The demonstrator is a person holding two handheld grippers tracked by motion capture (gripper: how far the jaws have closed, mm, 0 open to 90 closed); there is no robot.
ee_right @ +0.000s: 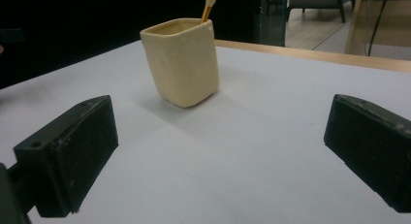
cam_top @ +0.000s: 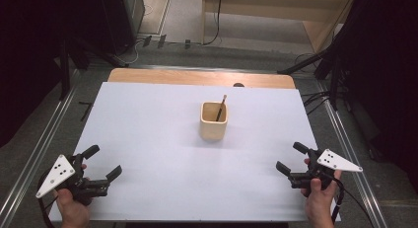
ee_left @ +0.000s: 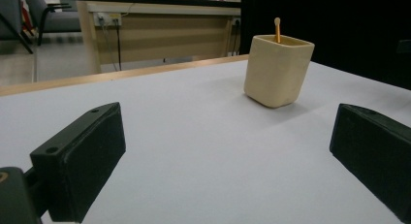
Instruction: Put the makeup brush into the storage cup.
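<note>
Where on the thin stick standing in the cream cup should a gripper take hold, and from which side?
Best grip the stick on the short top end poking above the cup rim, coming from above. The rest sits inside the cup, and it leans toward the far right corner, so a side approach would likely hit the wall.

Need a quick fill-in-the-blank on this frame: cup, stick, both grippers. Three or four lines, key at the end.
1. The cream cup stands ____ on the white table.
2. The thin stick sits ____ the cup, leaning on its rim.
3. The left gripper and the right gripper both have their jaws ____.
4. Neither gripper is ____ the cup; both sit near the table's front corners.

Missing words: upright; inside; open; touching
</note>
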